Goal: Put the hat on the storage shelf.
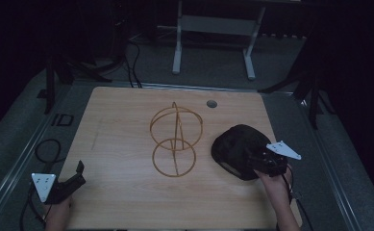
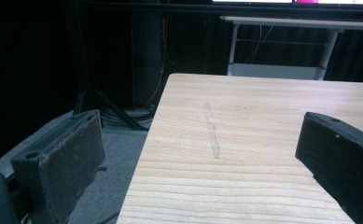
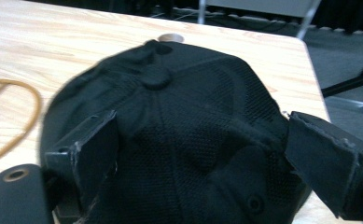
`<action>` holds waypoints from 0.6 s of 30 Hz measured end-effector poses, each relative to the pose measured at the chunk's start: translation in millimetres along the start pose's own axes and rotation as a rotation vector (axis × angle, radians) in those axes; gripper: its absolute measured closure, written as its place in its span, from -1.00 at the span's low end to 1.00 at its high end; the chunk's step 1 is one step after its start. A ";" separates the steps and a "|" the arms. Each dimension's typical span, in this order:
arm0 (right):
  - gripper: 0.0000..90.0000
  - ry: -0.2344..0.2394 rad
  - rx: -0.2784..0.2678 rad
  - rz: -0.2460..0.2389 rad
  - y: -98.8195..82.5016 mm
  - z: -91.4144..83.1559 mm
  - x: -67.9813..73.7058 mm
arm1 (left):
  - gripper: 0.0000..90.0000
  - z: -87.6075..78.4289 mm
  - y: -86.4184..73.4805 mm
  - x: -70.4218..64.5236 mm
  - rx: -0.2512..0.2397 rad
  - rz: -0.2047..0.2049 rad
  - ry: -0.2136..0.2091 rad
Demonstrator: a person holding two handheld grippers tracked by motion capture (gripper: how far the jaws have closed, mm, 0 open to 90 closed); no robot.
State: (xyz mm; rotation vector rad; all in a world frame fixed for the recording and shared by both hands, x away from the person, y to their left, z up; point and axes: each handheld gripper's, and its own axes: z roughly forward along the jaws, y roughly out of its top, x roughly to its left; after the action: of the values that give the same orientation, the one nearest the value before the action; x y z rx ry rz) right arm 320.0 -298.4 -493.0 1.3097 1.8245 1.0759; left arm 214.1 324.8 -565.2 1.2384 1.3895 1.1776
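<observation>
A black baseball cap (image 1: 237,147) lies on the right side of the wooden table (image 1: 127,110), crown up. My right gripper (image 1: 253,159) is at its near edge. In the right gripper view the cap (image 3: 188,116) sits between the two jaws, which stand wide apart on either side of it; the right gripper (image 3: 202,140) is open. A gold wire stand (image 1: 175,139), made of rings, stands upright at the table's middle, and part of its base ring (image 3: 38,105) shows left of the cap. My left gripper (image 1: 76,175) is open and empty at the table's near left edge (image 2: 202,140).
A round grommet hole (image 1: 211,103) sits in the table's far edge, just beyond the cap (image 3: 171,37). A white-framed desk (image 1: 213,29) stands on the floor behind. Cables (image 1: 47,149) and dark tripod legs (image 1: 314,96) flank the table.
</observation>
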 end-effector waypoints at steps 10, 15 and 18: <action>-0.77 -0.097 0.027 0.032 -8.6 3.0 -0.4 | -0.96 0.1 0.1 -0.1 0.002 0.002 -0.003; -0.71 -0.098 0.059 0.057 -15.5 7.8 -0.8 | -0.96 0.1 0.0 -0.1 0.001 0.000 -0.002; -0.66 -0.102 0.077 0.063 -18.5 9.5 -1.0 | -0.96 0.2 0.1 -0.3 0.002 0.003 -0.002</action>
State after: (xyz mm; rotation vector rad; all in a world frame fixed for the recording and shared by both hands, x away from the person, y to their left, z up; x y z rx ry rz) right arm 320.4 -300.1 -513.8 1.4493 1.7749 0.9614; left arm 214.4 324.6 -565.1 1.2430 1.3886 1.1767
